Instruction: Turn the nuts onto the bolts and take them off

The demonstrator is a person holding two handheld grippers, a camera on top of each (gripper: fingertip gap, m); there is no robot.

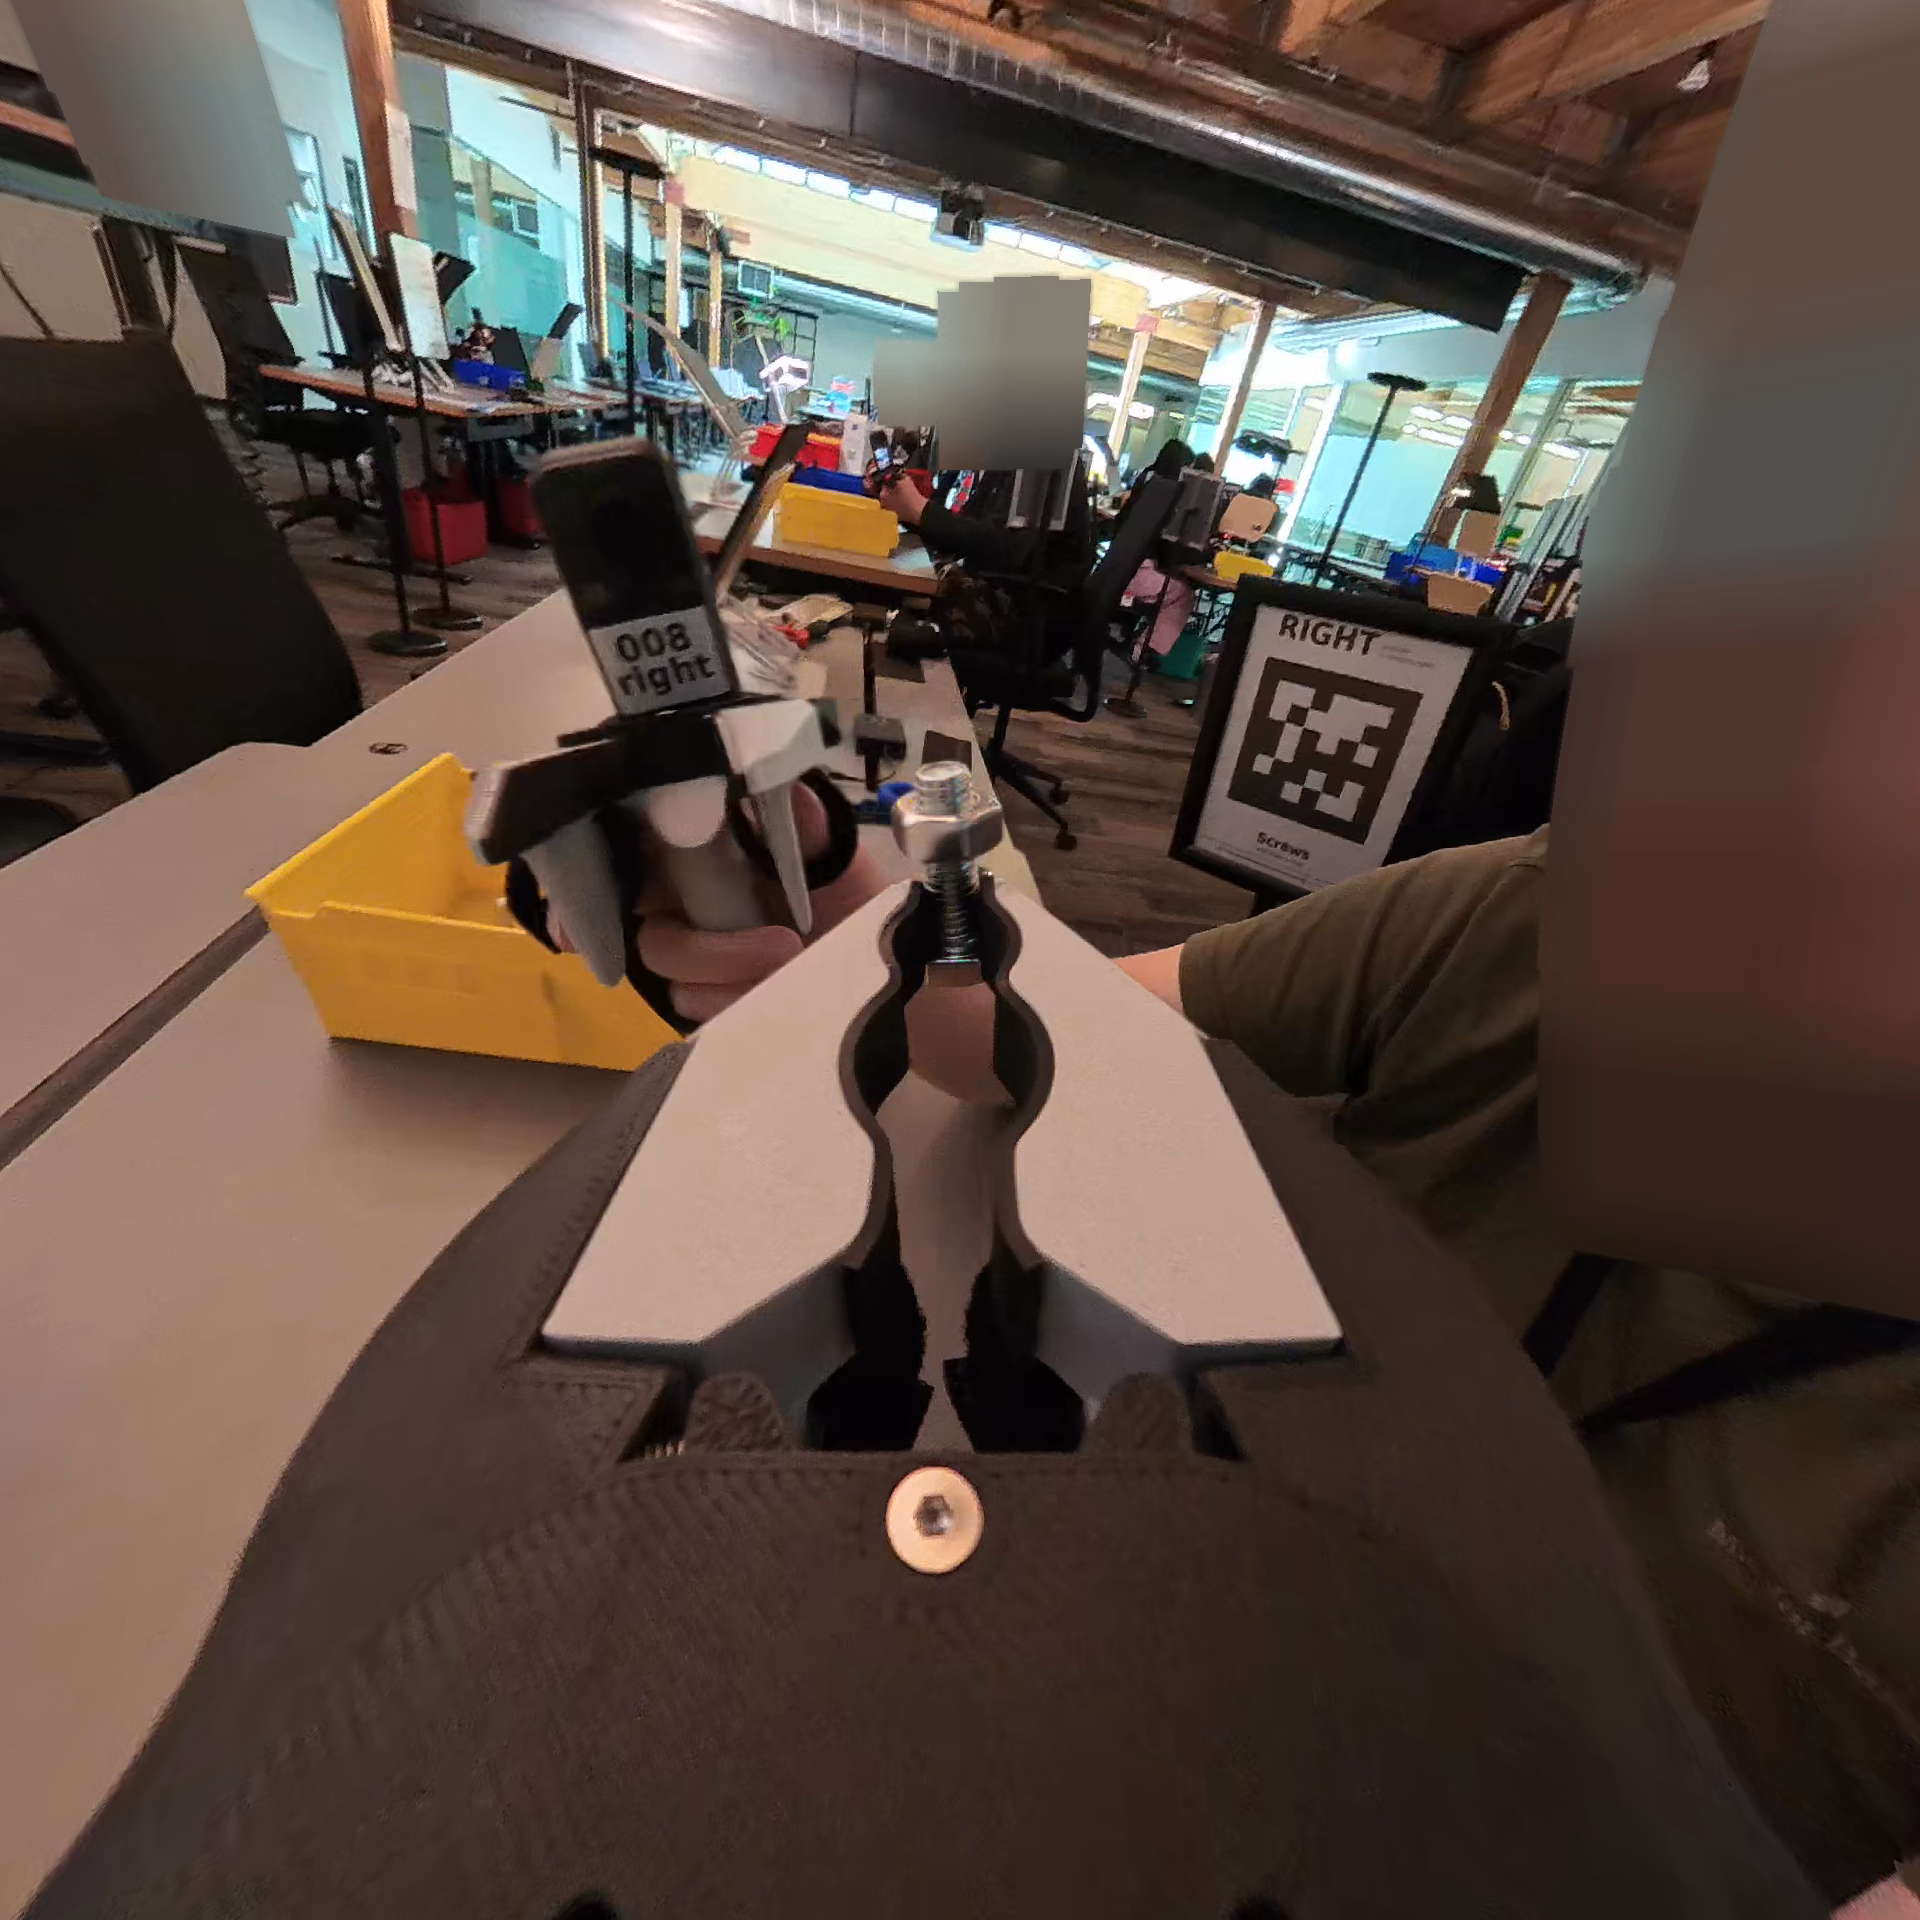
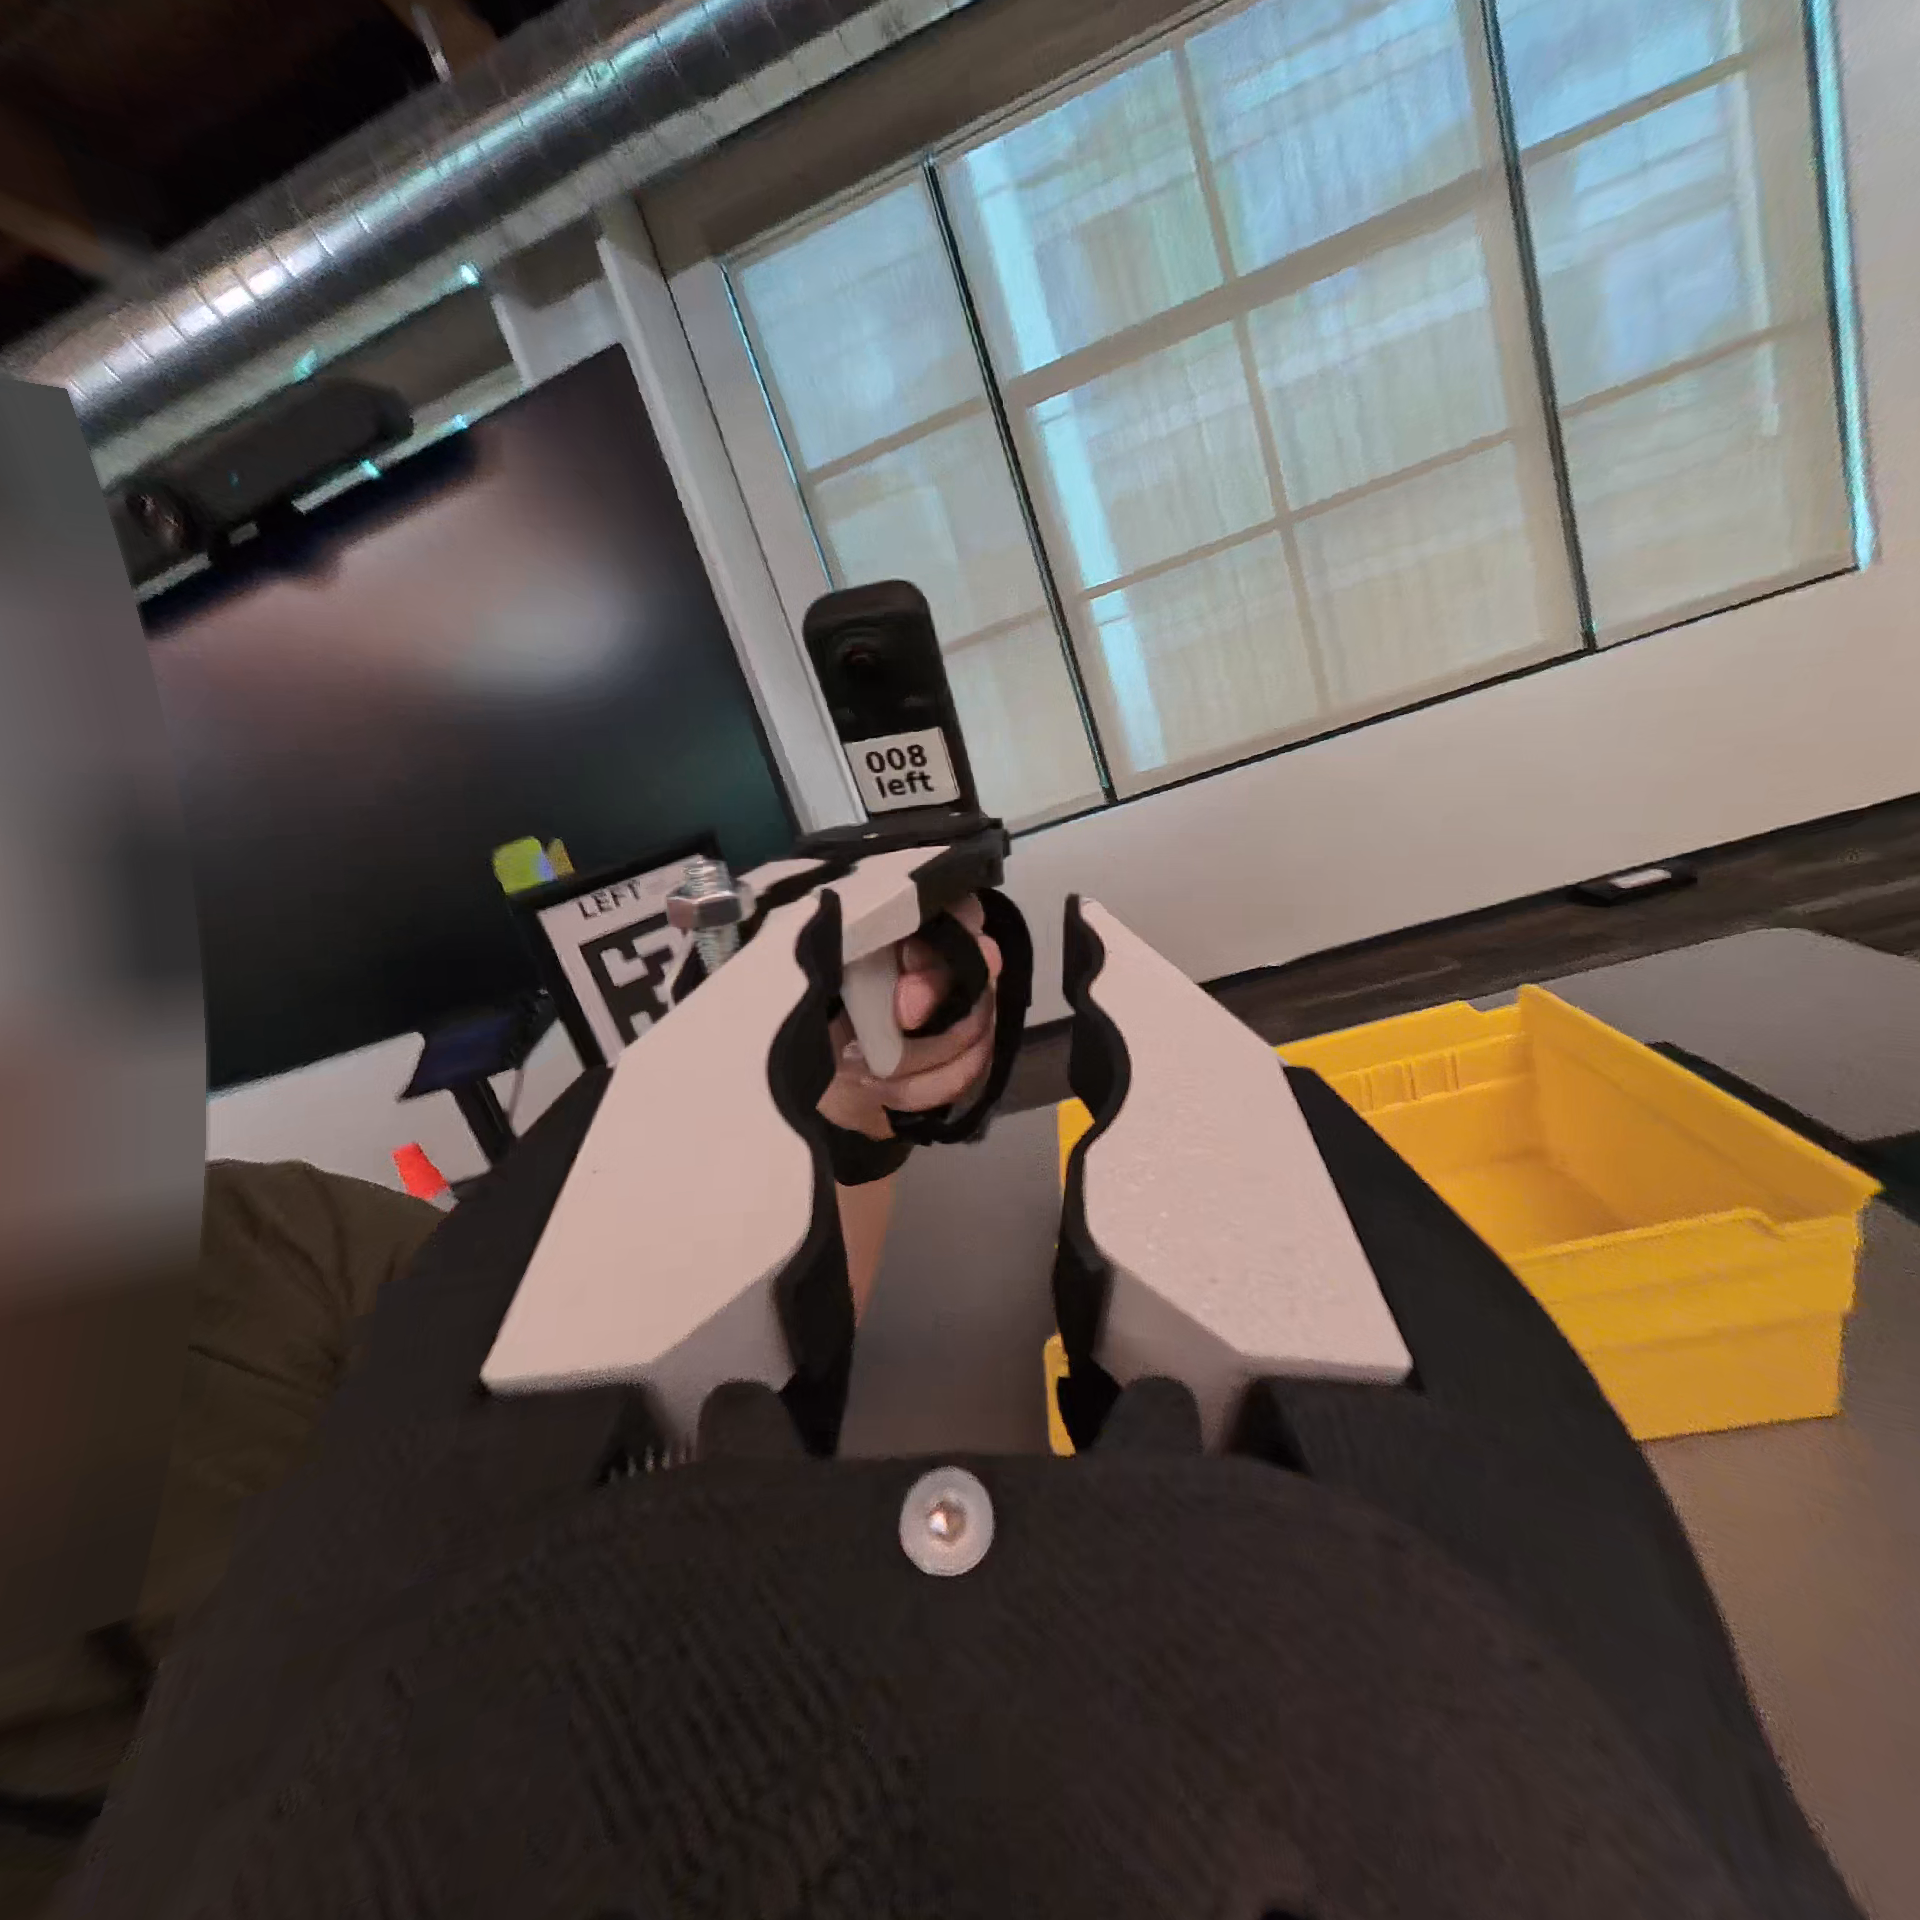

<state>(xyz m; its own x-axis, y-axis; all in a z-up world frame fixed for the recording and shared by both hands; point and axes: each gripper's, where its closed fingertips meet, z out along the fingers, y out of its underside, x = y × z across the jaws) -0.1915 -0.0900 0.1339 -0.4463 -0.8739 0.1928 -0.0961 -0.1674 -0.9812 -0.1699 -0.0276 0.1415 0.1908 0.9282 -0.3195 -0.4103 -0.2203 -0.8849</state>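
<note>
My left gripper (image 1: 948,885) is shut on a threaded steel bolt (image 1: 951,923) and holds it upright at the fingertips. A silver hex nut (image 1: 940,826) sits on the thread near the bolt's top end. My right gripper (image 2: 945,940) is open and empty, its fingers well apart. It points at the left gripper (image 2: 769,899), which holds the bolt with the nut (image 2: 698,906) just past the tip of the right gripper's left finger (image 2: 675,1143). In the left wrist view the right gripper (image 1: 686,831) faces me, to the left of the nut and apart from it.
A yellow bin (image 1: 416,935) stands on the grey table (image 1: 208,1195); it also shows in the right wrist view (image 2: 1558,1195), and its inside looks empty. Framed marker signs (image 1: 1330,738) (image 2: 613,956) stand at the table's ends. A person's olive sleeve (image 1: 1403,997) is close on the right.
</note>
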